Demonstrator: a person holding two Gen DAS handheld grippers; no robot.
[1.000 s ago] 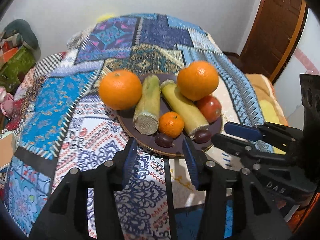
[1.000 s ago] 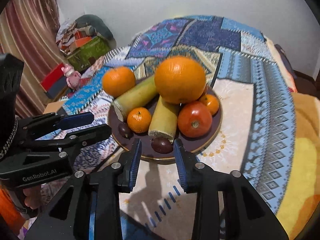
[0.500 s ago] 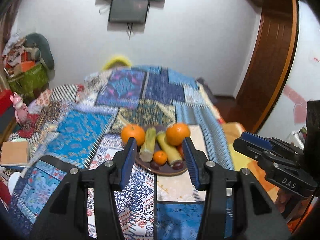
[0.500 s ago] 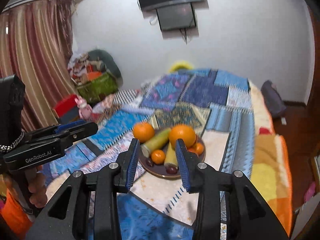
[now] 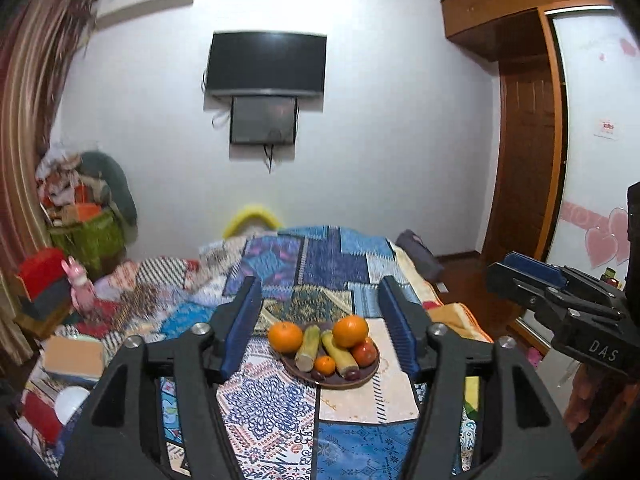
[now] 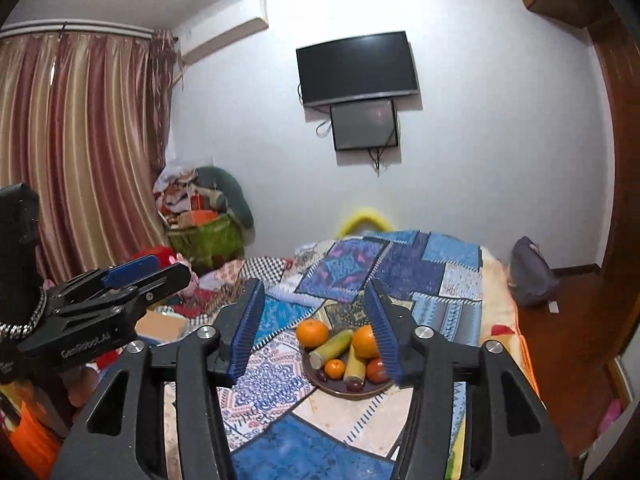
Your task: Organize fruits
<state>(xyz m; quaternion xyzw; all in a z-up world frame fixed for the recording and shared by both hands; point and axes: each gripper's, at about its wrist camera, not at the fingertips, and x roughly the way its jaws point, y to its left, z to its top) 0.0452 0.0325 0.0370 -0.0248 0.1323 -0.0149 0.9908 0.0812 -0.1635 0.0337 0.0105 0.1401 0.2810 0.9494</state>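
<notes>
A dark round plate sits on a patchwork bedspread. It holds two big oranges, a small orange, two yellow-green stalks, a red tomato and small dark fruits. My left gripper is open and empty, held high and well back from the plate. My right gripper is open and empty too, also far from the plate. Each gripper shows at the edge of the other's view.
The bedspread covers a bed that reaches the back wall. A pile of clutter and a green basket stand at the left. A wooden door is at the right. A TV hangs on the wall.
Both grippers have pulled up and far back from the plate; the fruits now look small and distant. Both grippers' jaws have opened wider. The fruits have not moved.
</notes>
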